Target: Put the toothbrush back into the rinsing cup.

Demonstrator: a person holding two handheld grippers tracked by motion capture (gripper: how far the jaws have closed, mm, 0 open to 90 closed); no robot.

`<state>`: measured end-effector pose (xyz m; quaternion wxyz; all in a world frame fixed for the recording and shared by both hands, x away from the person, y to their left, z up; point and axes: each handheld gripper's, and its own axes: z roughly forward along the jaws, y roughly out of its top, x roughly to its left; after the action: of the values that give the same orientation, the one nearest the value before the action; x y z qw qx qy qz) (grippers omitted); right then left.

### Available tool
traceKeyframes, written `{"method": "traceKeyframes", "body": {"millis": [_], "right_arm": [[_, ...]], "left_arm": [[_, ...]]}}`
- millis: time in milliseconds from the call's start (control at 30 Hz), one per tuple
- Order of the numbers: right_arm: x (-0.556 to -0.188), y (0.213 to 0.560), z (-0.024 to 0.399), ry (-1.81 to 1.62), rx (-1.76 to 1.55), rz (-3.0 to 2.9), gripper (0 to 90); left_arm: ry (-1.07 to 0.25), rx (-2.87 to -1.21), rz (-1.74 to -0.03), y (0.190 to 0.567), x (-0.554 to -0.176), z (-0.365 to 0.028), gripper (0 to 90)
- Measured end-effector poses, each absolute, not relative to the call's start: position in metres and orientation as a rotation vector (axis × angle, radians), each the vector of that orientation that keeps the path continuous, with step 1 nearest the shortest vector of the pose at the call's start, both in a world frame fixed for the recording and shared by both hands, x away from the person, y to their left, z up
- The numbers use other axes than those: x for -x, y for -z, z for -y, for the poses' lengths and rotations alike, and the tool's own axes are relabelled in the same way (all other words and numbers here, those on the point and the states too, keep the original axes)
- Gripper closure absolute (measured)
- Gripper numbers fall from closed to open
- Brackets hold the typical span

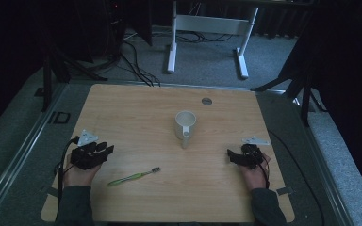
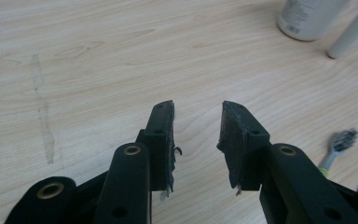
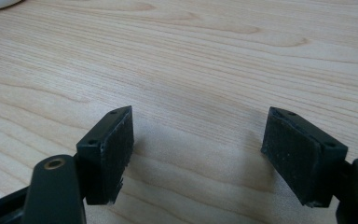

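A white mug (image 1: 185, 124) stands upright in the middle of the wooden table (image 1: 136, 108), its handle turned toward the front edge. A green toothbrush (image 1: 134, 177) lies flat at the front left, bristle end to the right. My left gripper (image 1: 106, 148) rests at the table's left, just up and left of the toothbrush. Its jaws (image 2: 198, 109) are open over bare wood, with the mug (image 2: 307, 18) far ahead and the brush head (image 2: 344, 141) to the right. My right gripper (image 1: 229, 154) rests at the right side. It (image 3: 199, 114) is wide open with nothing between the pads.
A round grey grommet (image 1: 207, 100) sits in the table behind the mug. A faint streak (image 2: 44, 126) marks the wood left of the left gripper. Beyond the far edge stand white desk legs (image 1: 171, 52) and loose cables (image 1: 136, 61) on the floor.
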<state>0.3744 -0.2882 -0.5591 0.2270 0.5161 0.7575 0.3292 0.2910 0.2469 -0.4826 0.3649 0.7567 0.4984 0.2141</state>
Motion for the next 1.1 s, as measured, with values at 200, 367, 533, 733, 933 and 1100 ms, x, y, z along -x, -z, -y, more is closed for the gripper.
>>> {"method": "traceKeyframes", "body": {"millis": [200,367,533,733,933,1100], "right_arm": [[-0.374,0.559,0.288,-0.907,-1.421,-2.088,24.5],[-0.375,0.559,0.288,-0.907,-1.421,-2.089,24.5],[-0.375,0.559,0.287,-0.908,-1.421,-2.088,24.5],[-0.375,0.559,0.287,-0.909,-1.422,-2.088,24.5],[-0.375,0.559,0.287,-0.910,-1.421,-2.089,24.5],[-0.375,0.559,0.287,-0.910,-1.422,-2.089,24.5]], "left_arm": [[-0.510,-1.956,-1.228,0.478,-0.290,-0.243,65.1],[-0.503,-1.972,-1.199,0.474,-0.290,-0.241,64.8],[-0.513,-1.993,-1.164,0.467,-0.290,-0.236,64.3],[-0.520,-2.035,-1.120,0.460,-0.292,-0.228,64.2],[-0.527,-2.071,-1.078,0.457,-0.295,-0.222,64.1],[-0.521,-2.107,-1.040,0.455,-0.298,-0.216,64.1]]}}
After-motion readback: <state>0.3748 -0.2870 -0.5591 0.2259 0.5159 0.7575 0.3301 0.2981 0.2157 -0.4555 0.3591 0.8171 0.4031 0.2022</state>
